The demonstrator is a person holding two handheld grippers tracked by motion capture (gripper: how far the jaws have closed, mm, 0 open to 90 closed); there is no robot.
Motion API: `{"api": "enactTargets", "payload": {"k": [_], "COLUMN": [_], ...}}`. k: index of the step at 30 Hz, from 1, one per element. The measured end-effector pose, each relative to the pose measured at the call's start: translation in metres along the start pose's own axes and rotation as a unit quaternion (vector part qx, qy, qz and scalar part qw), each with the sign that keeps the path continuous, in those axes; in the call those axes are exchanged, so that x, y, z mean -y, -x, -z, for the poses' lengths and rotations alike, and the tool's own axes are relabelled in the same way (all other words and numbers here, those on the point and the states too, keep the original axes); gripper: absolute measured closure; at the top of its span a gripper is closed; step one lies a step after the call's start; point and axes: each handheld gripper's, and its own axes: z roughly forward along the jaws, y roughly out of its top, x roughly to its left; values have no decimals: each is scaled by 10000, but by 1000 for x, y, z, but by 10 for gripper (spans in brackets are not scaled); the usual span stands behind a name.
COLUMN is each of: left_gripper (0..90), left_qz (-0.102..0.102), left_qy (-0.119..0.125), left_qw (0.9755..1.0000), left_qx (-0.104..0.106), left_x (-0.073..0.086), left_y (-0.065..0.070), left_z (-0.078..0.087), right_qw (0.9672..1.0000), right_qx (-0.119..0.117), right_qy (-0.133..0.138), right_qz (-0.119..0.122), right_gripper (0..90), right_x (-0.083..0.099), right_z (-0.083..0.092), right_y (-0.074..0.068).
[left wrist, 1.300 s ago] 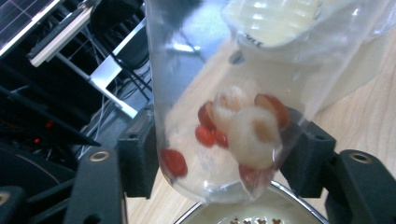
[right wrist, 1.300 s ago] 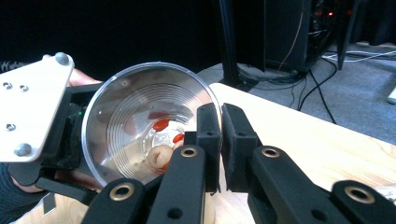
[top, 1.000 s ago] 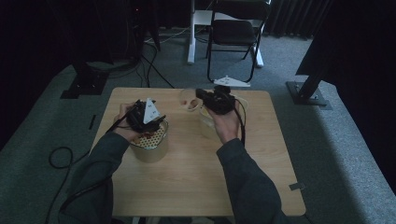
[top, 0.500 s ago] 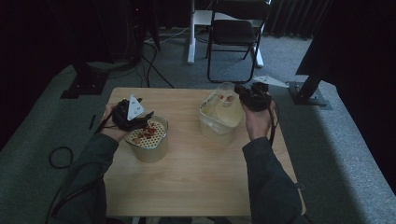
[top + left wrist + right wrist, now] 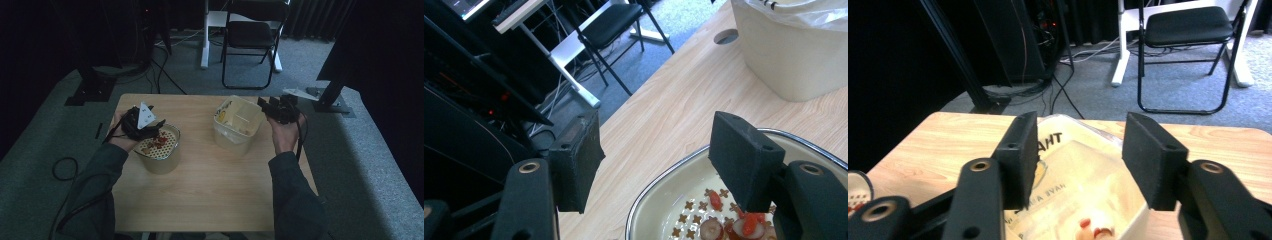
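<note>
A cream pot [image 5: 159,146] with a perforated insert holds red and white food pieces [image 5: 744,226] at the table's left. My left gripper [image 5: 146,123] hovers over the pot's left rim [image 5: 659,190], and it [image 5: 656,150] is open with nothing between the jaws. A cream bin [image 5: 236,123] lined with a printed plastic bag [image 5: 1068,165] stands at centre right, with a few scraps [image 5: 1093,227] inside. My right gripper [image 5: 266,106] sits just beyond the bin's right edge; it [image 5: 1083,150] is open and empty above the bin.
The wooden table [image 5: 210,190] has free room in front of both containers. A round cable hole [image 5: 726,36] lies near the bin. Beyond the table stand a black folding chair [image 5: 250,37], a white desk leg [image 5: 205,35] and floor cables [image 5: 165,70].
My right gripper has swung right from the table's middle to the bin's right side, uncovering the bin. My left gripper has shifted slightly left to the pot's rim.
</note>
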Motion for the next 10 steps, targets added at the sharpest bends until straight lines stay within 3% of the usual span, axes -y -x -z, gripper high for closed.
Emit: {"api": "enactTargets", "payload": {"k": [8, 10], "left_gripper": [378, 378], "left_qz": [85, 120], "left_qy": [46, 63], "left_qw": [9999, 9999], "left_qx": [-50, -78], "left_x": [1, 2], "left_y": [-3, -5], "left_z": [2, 4], "right_qw": [9997, 9991], "right_qx": [230, 377], "right_qy": [31, 26], "right_qz": [100, 183], "right_gripper": [453, 437], "right_x": [9, 19], "right_z": [6, 11], "right_y": [9, 16]}}
